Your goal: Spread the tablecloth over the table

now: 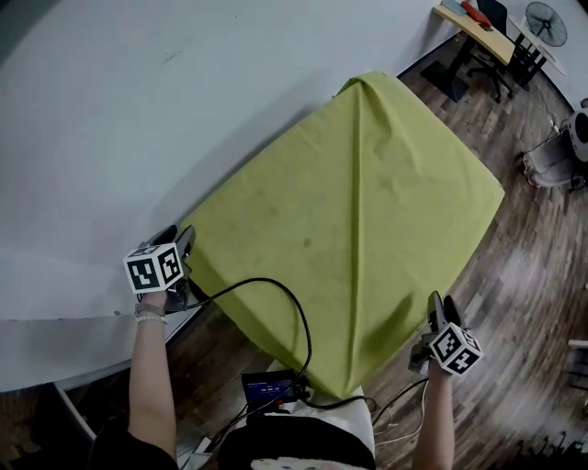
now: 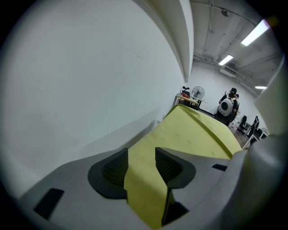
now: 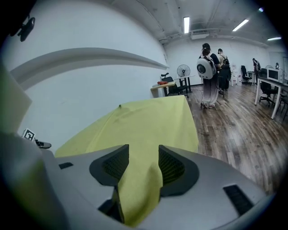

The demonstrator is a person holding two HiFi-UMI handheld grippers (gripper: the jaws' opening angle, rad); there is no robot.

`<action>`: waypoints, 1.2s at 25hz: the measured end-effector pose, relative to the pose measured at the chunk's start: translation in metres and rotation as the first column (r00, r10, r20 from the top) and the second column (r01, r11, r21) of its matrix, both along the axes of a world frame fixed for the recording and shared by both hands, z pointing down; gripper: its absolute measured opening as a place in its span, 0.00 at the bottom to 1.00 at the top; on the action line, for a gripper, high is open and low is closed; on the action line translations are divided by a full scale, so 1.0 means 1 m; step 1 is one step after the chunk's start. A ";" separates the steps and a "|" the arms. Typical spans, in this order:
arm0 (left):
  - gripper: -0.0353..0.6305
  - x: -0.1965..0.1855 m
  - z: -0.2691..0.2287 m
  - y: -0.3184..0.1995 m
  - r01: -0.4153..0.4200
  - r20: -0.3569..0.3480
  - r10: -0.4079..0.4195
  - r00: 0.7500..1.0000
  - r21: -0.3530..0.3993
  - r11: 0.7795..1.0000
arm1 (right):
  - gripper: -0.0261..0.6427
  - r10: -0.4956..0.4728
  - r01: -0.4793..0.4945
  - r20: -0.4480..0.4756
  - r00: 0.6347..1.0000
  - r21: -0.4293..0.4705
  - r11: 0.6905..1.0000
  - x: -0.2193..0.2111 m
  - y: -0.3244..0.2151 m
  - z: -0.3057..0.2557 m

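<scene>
Left gripper [image 2: 141, 158] beside wall [image 1: 138, 110], right gripper [image 3: 144, 156] well off wall: each clamps near tablecloth [image 1: 367, 229] corner, so I can tension it. Tablecloth covers table along wall; centre ridge [image 1: 356, 156] stands up.

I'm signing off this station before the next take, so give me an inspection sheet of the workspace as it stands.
Surface: table hidden under the cloth.
Job's things: yellow-green tablecloth spread out, with one long ridge fold down its middle.
Clutter: nothing seen.
Grippers: left gripper and right gripper each shut on a near corner of the tablecloth.
Cables: black cable loops from the left gripper to a dark box at the person's waist, passing in front of the cloth's near edge.
Surroundings: white wall, wooden floor, desk, fan, people standing far off.
</scene>
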State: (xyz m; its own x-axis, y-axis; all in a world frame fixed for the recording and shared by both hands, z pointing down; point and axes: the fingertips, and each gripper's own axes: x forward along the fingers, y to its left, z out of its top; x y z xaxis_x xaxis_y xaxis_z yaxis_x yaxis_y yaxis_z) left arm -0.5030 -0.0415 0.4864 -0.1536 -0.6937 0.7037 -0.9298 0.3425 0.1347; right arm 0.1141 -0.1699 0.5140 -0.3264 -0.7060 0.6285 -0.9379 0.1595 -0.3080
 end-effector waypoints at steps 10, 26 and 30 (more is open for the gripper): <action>0.35 0.018 0.062 0.023 0.059 -0.153 -0.065 0.986 -0.049 0.997 | 0.37 0.037 -0.041 -0.059 0.998 -0.061 0.997 -0.010 0.034 0.035; 0.32 0.017 0.060 0.016 0.097 -0.148 -0.099 0.984 -0.026 0.995 | 0.15 0.123 -0.116 -0.253 0.960 0.040 0.992 0.010 -0.001 0.037; 0.29 0.015 0.057 0.019 0.123 -0.137 -0.122 0.983 -0.002 0.992 | 0.15 0.120 -0.113 -0.255 0.959 0.043 0.993 0.011 -0.016 0.037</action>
